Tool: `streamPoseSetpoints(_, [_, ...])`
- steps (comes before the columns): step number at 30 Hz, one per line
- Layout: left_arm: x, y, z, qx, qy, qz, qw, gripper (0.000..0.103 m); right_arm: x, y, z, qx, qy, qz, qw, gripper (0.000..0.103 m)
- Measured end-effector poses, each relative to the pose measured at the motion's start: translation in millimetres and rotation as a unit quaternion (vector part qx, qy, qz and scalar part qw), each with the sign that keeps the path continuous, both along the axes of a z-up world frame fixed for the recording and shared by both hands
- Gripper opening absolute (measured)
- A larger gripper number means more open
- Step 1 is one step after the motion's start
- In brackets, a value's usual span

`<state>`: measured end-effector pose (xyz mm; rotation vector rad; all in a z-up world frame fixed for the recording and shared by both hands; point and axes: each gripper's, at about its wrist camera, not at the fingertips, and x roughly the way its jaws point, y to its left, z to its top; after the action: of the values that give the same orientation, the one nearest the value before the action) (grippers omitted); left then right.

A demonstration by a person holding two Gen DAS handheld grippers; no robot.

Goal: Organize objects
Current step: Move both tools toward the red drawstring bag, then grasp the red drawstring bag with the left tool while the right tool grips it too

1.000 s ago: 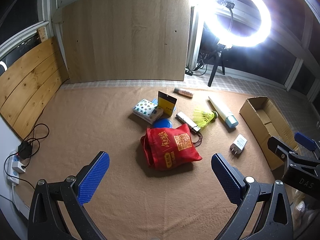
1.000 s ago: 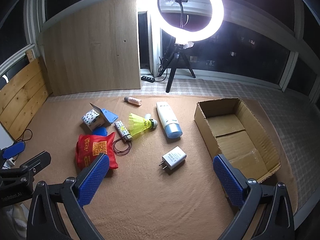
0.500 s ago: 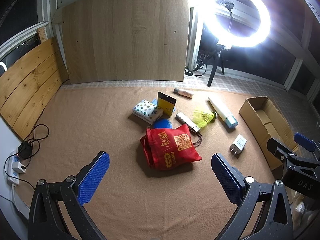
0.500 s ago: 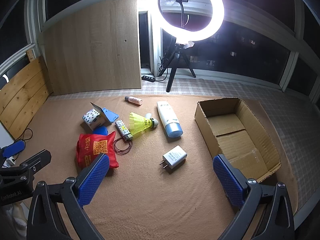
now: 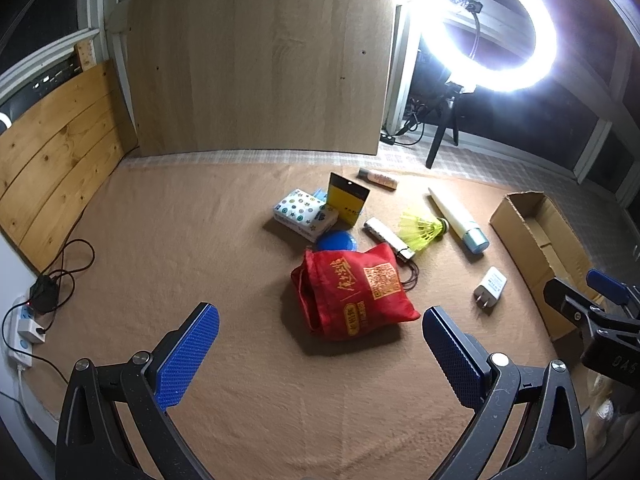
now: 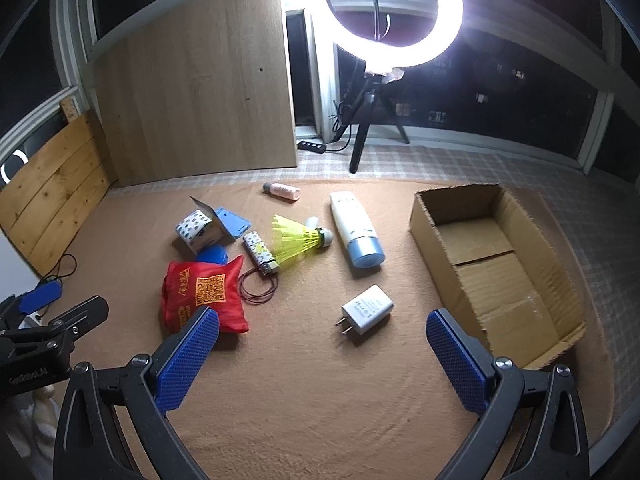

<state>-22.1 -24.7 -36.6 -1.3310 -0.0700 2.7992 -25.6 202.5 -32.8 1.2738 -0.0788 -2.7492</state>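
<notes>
A red drawstring bag (image 5: 354, 292) (image 6: 202, 292) lies on the brown mat, just ahead of my open left gripper (image 5: 320, 344). A white charger (image 6: 366, 310) (image 5: 491, 286) lies ahead of my open right gripper (image 6: 322, 346). Behind them are a yellow shuttlecock (image 6: 298, 240) (image 5: 424, 228), a white tube with a blue cap (image 6: 356, 228) (image 5: 458, 216), a patterned box (image 5: 304, 214) (image 6: 196, 230), a blue disc (image 5: 336, 240), a small patterned stick (image 6: 260, 252) and a pink bottle (image 6: 282, 191). An open cardboard box (image 6: 560, 284) (image 5: 516, 216) stands at the right. Both grippers hold nothing.
A ring light on a tripod (image 6: 394, 12) stands behind the mat beside a wooden board (image 5: 256, 60). Wooden planks (image 5: 48, 152) line the left side. A power strip with cables (image 5: 28, 320) lies at the left edge. A yellow-and-black card (image 5: 347, 199) leans by the patterned box.
Both views have shifted only slightly; the right gripper's view has crept a little forward. No object has moved and both grippers have stayed open.
</notes>
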Motion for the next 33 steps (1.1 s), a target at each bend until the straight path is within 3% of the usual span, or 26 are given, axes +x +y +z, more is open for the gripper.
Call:
streamPoseSetpoints(7, [-33.1,-15.5,-18.0,-0.001,-0.013,0.010,0.9999,0.103,-17.0,6.4,-20.2,-0.039,-0.034,0.000,0.999,0.102])
streamPoseSetpoints(15, [-90.9,-12.7,-43.2,0.004,-0.038,0.001,0.9993,0.100,-23.4,13.2,-34.3,-0.059,-0.065,-0.005,0.996,0.092])
streamPoseSetpoints(20, [-126.0,-11.5,-64.8,0.025,-0.070,-0.005,0.9972,0.087,-22.6,20.9,-36.3,-0.057,-0.068,-0.016,0.996,0.090])
streamPoseSetpoints(25, [-151.2,-14.3,-92.0,0.049,-0.109,-0.006,0.9928,0.064,-20.1,30.1,-40.2,-0.059,-0.075,-0.030,0.995,0.090])
streamPoseSetpoints(33, [-161.9,-18.7,-115.1,0.086,-0.139,-0.018,0.9864,0.048,-16.7,38.2,-45.0,-0.060,-0.082,-0.039,0.994,0.090])
